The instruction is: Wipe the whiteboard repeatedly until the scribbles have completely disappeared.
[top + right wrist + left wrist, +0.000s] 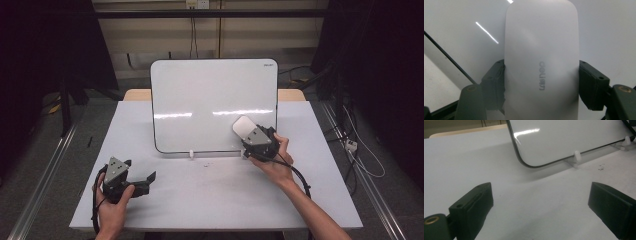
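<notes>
A white whiteboard (210, 100) with a thin dark rim leans upright on small white feet (576, 156) at the back of the table. My right gripper (252, 134) is shut on a pale grey whiteboard eraser (541, 62), which presses against the board's lower right part. Its jaws clamp the eraser's two long sides. The eraser (243, 126) also appears in the high view just above the gripper body. My left gripper (142, 181) rests low over the table's front left, open, with nothing between its jaws. Its fingers (474, 205) stand far apart.
The table (210, 195) has a white top and a wooden strip behind the board. Small dark specks (601, 167) lie on the table near the board's foot. Cables trail from both grippers. Dark curtains and metal rails flank the table.
</notes>
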A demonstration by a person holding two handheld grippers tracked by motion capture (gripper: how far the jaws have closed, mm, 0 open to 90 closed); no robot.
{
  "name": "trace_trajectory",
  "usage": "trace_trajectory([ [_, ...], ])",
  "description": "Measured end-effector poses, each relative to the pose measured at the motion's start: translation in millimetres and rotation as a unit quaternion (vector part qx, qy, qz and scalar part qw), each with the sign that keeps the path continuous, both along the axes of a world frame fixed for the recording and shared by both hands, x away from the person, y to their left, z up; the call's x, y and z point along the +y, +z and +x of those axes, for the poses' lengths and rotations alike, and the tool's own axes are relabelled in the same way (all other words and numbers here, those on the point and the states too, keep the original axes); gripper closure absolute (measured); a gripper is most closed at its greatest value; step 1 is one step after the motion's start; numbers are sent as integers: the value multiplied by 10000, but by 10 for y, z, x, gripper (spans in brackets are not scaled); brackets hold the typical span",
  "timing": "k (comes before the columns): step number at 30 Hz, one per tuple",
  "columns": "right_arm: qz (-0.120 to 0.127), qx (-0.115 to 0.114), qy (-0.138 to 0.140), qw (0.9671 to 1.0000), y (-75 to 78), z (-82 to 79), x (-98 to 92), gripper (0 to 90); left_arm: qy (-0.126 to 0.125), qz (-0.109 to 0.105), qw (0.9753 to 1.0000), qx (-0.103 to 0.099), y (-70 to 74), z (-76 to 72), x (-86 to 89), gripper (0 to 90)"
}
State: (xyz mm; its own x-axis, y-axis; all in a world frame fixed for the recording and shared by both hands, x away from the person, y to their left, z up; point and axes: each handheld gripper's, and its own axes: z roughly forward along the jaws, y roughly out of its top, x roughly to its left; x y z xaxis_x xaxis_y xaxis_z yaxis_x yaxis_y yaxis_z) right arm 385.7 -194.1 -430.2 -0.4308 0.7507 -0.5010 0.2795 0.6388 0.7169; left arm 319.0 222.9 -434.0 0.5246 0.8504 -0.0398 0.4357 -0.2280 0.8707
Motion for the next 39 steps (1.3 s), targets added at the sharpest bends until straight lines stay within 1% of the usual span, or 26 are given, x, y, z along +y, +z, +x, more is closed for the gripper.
trace_trajectory([
  [2,32,72,47,10000,17,20,-19,315,0,24,10000,5,2,3,3,59],
  [6,51,52,57,10000,78,84,-33,315,10,13,10000,11,0,4,7,59],
  [12,311,-63,-135,9994,284,282,-101,315,10,-5,10000,10,1,2,21,59],
  [14,427,-100,-240,9987,368,360,-139,315,16,-18,10000,13,2,1,24,59],
  [16,475,-144,-322,9982,447,432,-170,315,12,-15,10000,16,2,3,27,59],
  [18,540,-157,-378,9977,506,485,-204,315,8,-21,10000,21,0,3,27,59],
  [19,621,-182,-435,9970,529,508,-229,315,11,-22,10000,24,1,0,29,59],
  [20,679,-178,-438,9966,528,513,-241,315,8,-18,10000,13,3,-2,32,59],
  [21,654,-217,-454,9966,516,500,-237,315,3,-5,10000,1,4,-3,36,59],
  [22,643,-263,-464,9965,506,479,-232,315,8,-41,10000,0,0,-3,37,59],
  [24,607,-283,-484,9966,495,446,-228,315,22,-37,10000,16,-4,0,41,59],
  [29,506,-199,-507,9972,402,350,-291,316,18,-19,10000,-4,6,-8,37,59],
  [33,522,-155,-623,9966,310,255,-331,316,3,-6,10000,30,-4,4,24,59],
  [36,436,-81,-582,9973,228,174,-326,316,6,-12,10000,20,-5,1,10,59],
  [39,299,-25,-491,9983,142,94,-305,316,-4,-4,10000,12,-5,2,4,59],
])
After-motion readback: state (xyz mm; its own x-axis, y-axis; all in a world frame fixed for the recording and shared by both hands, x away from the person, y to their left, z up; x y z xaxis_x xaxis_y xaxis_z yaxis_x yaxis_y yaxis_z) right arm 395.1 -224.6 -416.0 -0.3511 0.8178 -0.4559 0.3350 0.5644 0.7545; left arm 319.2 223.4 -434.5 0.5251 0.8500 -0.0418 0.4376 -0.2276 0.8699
